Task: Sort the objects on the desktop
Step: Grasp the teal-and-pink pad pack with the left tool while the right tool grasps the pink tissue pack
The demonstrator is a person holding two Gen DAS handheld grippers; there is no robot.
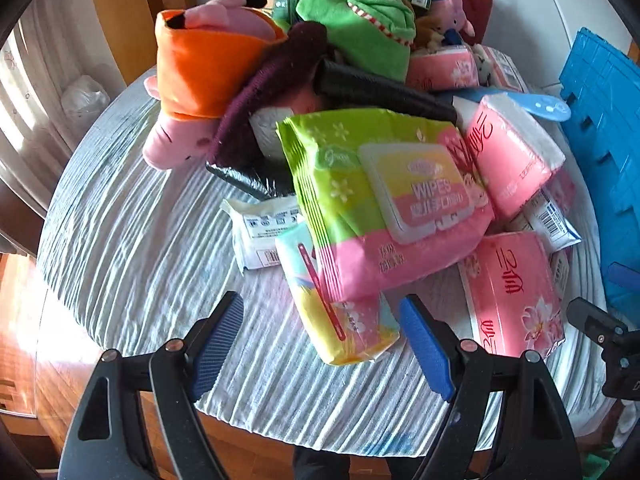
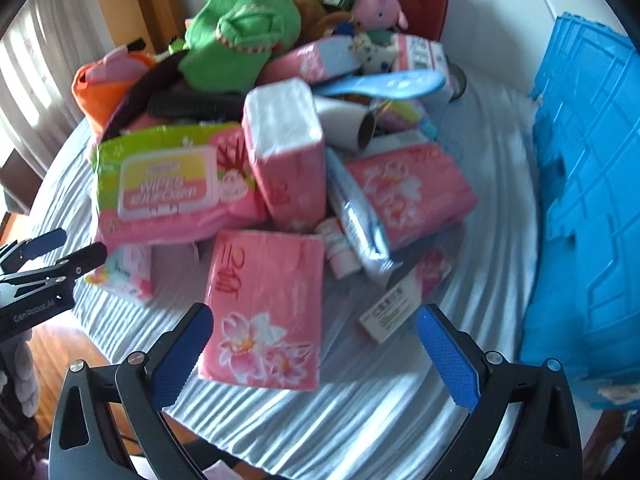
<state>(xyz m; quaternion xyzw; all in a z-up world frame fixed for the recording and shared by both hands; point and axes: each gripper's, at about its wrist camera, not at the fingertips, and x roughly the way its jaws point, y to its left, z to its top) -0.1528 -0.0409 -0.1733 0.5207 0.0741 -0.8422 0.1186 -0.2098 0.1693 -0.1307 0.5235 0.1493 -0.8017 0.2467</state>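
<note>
A heap of soft goods covers a round table with a pale striped cloth [image 1: 132,248]. A green and pink wipes pack [image 1: 384,204] [image 2: 172,188] lies on top at the front, over a small pastel tissue pack [image 1: 344,324]. Pink tissue packs [image 1: 512,292] [image 2: 264,308] lie around it. Plush toys, orange [image 1: 200,68] and green [image 1: 360,16] [image 2: 240,32], are piled behind. My left gripper [image 1: 320,344] is open, with the pastel pack's near end between its fingers, untouched. My right gripper [image 2: 316,360] is open around the near end of a pink tissue pack.
A blue plastic crate [image 1: 604,140] [image 2: 584,208] stands along the right side of the table. A red bag [image 2: 420,0] sits at the back. Wooden floor [image 1: 20,320] shows past the table's near left edge. The left gripper's fingers [image 2: 60,256] show at the left of the right wrist view.
</note>
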